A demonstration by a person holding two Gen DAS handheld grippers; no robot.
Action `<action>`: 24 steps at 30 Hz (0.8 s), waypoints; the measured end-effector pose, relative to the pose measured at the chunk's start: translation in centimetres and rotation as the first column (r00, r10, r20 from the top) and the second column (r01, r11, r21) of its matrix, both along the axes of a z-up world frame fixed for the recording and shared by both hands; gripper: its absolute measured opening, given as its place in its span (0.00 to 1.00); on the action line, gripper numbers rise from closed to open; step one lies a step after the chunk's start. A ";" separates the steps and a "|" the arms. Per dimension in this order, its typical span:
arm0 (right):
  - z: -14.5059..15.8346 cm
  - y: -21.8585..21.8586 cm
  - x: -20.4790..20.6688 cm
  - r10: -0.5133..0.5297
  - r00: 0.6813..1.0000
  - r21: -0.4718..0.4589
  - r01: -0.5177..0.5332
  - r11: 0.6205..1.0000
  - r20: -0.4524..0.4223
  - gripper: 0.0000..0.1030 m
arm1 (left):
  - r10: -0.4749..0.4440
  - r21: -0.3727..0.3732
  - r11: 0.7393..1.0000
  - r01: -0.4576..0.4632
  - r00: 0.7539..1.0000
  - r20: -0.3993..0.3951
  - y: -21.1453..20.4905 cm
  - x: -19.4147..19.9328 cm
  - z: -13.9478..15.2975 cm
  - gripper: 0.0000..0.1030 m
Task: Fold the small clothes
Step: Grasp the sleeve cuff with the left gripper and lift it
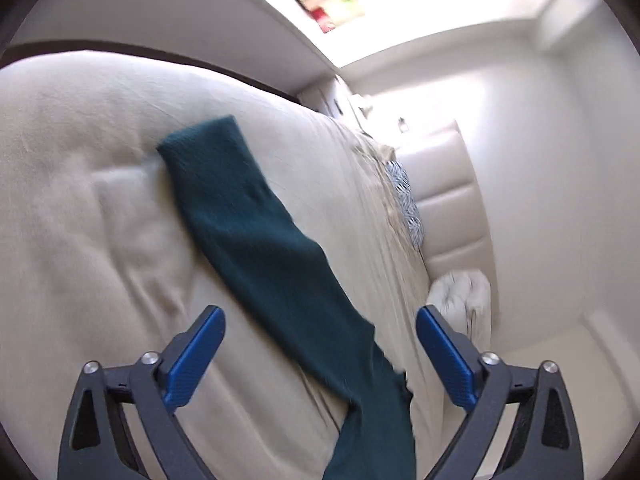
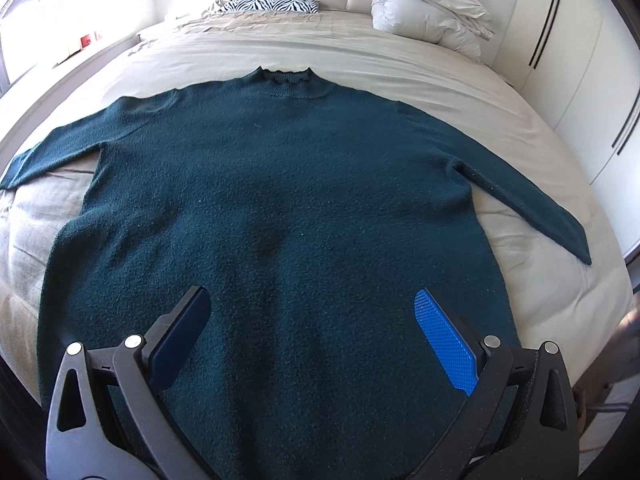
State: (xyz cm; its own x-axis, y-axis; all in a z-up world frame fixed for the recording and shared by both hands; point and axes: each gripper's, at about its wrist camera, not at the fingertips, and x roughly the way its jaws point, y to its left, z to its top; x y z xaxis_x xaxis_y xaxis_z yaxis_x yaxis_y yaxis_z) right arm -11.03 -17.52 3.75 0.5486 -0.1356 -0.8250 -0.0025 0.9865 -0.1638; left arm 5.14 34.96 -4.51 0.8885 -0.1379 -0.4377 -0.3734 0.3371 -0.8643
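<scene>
Blue pads on both grippers are standing spread wide, nothing pinched between them. I am seeing the left gripper [image 1: 320, 344] tilted over the beige bedspread [image 1: 80, 240], with one dark teal sleeve [image 1: 256, 232] running up between its fingers without touching either pad; the cuff end is lying flat farther up the bed, and the near end is dropping out of view at the bottom edge. This view is blurred.

The right gripper [image 2: 312, 320] is hovering above the lower body of the teal knit sweater [image 2: 280, 168], jaws apart, pads clear of the wool as far as I can tell. The sweater is lying flat on the bed [image 2: 440, 80], neck [image 2: 284, 74] toward the headboard, both sleeves spread out sideways and angling down. Beyond the collar, a zebra-print pillow [image 2: 272, 4] is sitting near the headboard, and a bundled white duvet [image 2: 428, 12] is resting beside it, well apart from the sweater. White wardrobe doors [image 2: 580, 80] are flanking the bed on the right of that view.
</scene>
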 end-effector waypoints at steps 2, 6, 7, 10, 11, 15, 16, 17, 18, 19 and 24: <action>-0.4 0.1 0.4 -0.001 1.000 0.006 0.001 1.000 -0.011 1.00 | 0.015 -0.040 0.999 -0.015 1.000 -0.006 0.9 1.1 -1.2 0.84; -0.7 0.2 1.2 -0.004 1.000 0.026 0.004 1.000 -0.011 1.00 | 0.052 -0.137 0.989 -0.055 0.998 -0.027 2.2 2.9 -4.0 0.78; -0.7 0.2 1.3 -0.003 1.000 0.027 0.003 1.000 -0.009 1.00 | 0.067 -0.156 0.985 -0.071 0.997 -0.035 2.5 3.0 -4.6 0.78; -0.8 0.3 1.8 -0.003 1.000 0.024 0.003 1.000 -0.014 1.00 | 0.129 -0.187 0.973 -0.137 0.990 -0.056 3.0 2.7 -5.5 0.74; -0.9 0.1 2.0 -0.005 1.000 0.027 0.005 1.000 -0.017 1.00 | 0.164 -0.190 0.966 -0.173 0.985 -0.062 3.0 2.3 -5.5 0.72; -1.7 0.0 2.7 -0.013 0.999 0.045 0.014 0.999 -0.035 1.00 | 0.243 -0.190 0.948 -0.255 0.967 -0.083 3.4 2.3 -5.7 0.72; -1.8 -0.1 2.7 -0.012 0.999 0.052 0.014 0.999 -0.036 1.00 | 0.236 -0.181 0.951 -0.250 0.967 -0.096 3.6 2.9 -5.7 0.72; -1.9 -0.1 2.8 -0.012 0.999 0.062 0.014 0.998 -0.034 1.00 | 0.237 -0.167 0.953 -0.251 0.966 -0.101 3.9 3.5 -5.8 0.72; -1.9 -0.1 2.8 -0.011 0.999 0.066 0.013 0.998 -0.030 1.00 | 0.245 -0.152 0.954 -0.258 0.964 -0.103 4.1 4.1 -5.5 0.72; -1.8 -0.2 2.9 -0.013 1.000 0.074 0.015 0.997 -0.020 1.00 | 0.254 -0.129 0.955 -0.266 0.962 -0.104 4.5 4.5 -5.4 0.71; -1.1 -1.5 2.9 -0.028 1.000 0.131 0.028 0.991 0.004 1.00 | 0.194 -0.041 0.978 -0.203 0.968 -0.160 5.7 7.5 -5.0 0.07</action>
